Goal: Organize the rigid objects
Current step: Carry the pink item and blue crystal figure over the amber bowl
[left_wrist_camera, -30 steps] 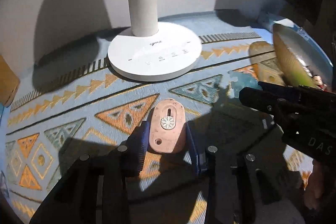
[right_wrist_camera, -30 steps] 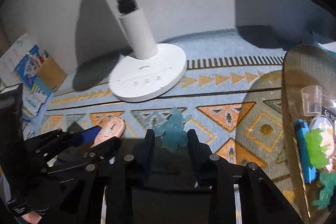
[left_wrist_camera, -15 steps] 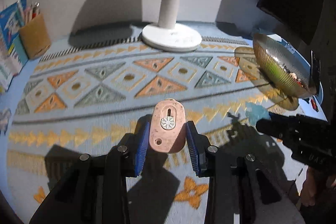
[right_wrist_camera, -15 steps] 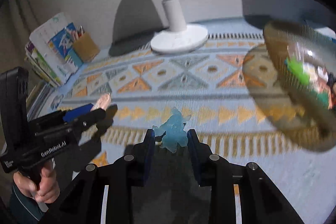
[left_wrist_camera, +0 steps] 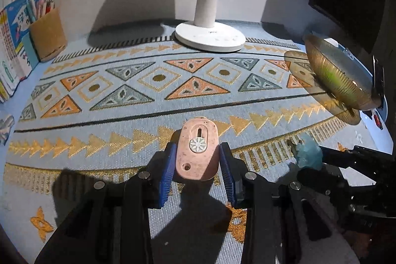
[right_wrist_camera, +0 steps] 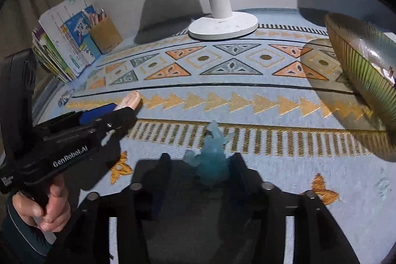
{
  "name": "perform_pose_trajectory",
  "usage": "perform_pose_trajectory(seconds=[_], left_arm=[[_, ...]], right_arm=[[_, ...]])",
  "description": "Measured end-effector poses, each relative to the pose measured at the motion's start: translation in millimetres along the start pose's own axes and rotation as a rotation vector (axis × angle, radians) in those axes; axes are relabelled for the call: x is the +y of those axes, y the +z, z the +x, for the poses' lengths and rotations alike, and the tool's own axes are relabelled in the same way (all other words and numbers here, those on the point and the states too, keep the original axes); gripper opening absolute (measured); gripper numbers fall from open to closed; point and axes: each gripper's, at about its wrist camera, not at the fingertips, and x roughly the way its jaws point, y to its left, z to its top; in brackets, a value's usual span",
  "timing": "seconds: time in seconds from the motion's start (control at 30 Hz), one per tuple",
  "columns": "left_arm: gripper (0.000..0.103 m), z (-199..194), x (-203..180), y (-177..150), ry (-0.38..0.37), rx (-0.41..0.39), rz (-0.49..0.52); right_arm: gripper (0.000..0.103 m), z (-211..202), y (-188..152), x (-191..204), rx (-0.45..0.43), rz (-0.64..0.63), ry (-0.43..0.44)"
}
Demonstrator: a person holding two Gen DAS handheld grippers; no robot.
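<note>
Left gripper (left_wrist_camera: pixel 197 166) pinching pink tag (left_wrist_camera: pixel 197 149). Right gripper (right_wrist_camera: pixel 200 167) jaws just opening, spread; blue figure (right_wrist_camera: pixel 211 160) between, bowl (right_wrist_camera: pixel 366 81) at 2 o'clock.

The lamp base (left_wrist_camera: pixel 210 37) stands at the cloth's (left_wrist_camera: pixel 123 120) rear edge; pen holder (left_wrist_camera: pixel 48 37) to its left, bowl (left_wrist_camera: pixel 339 76) to its right.

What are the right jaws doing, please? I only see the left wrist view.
Observer: The right gripper has just been opening its jaws; the teal figure stands between them, a gap on its left.
Operator: Is it set down?
Observer: It seems to rest on the patterned mat, short of the amber bowl.
Operator: And my gripper?
Observer: A hand in a dark sleeve holds the left gripper by its handle.
</note>
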Motion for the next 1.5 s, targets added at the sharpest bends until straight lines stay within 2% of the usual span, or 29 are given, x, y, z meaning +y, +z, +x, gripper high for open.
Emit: perform_pose_trajectory(seconds=[0.43,0.53,0.6,0.7,0.83,0.87,0.9,0.93,1.07,1.23,1.37,1.5], left_arm=[[0.032,-3.0,-2.4,-0.9,-0.001,-0.018,0.008],[0.034,0.0,-1.3,-0.7,-0.012,0.003,0.003],[0.043,5.5,0.4,-0.7,-0.017,0.042,-0.005],[0.043,9.1,1.9,-1.1,-0.024,0.062,-0.008],[0.043,11.2,-6.7,-2.6,0.021,0.064,0.033],[0.043,11.6,-8.8,-2.9,0.029,0.064,0.046],[0.038,12.0,-12.7,-2.9,0.037,0.064,0.067],[0.032,11.7,-15.5,-3.2,0.043,0.059,0.081],[0.032,4.2,-24.8,-3.5,0.055,0.015,0.131],[0.032,-19.6,-29.4,8.4,-0.025,-0.041,0.099],[0.032,-53.7,-49.7,40.3,-0.074,-0.139,0.115],[0.032,-83.4,-80.8,77.9,-0.143,-0.238,0.151]], right_arm=[[0.053,5.4,-1.4,16.3,-0.024,-0.085,-0.103],[0.053,5.4,-1.0,15.7,-0.025,-0.084,-0.104],[0.053,5.3,-1.2,15.4,-0.025,-0.086,-0.105],[0.053,5.3,-1.2,15.1,-0.025,-0.085,-0.105],[0.053,5.3,-0.8,15.3,-0.025,-0.092,-0.114],[0.049,5.5,-0.8,16.2,-0.027,-0.096,-0.126],[0.038,6.0,-0.6,16.2,-0.030,-0.100,-0.141],[0.037,5.5,-0.8,16.2,-0.035,-0.100,-0.143],[0.036,-1.0,-2.1,16.8,-0.067,-0.101,-0.139],[0.036,-26.0,0.0,7.6,-0.112,-0.047,-0.081],[0.036,-76.8,17.1,-13.7,-0.219,0.018,-0.109],[0.036,-152.5,36.4,-42.4,-0.383,0.067,-0.204]])
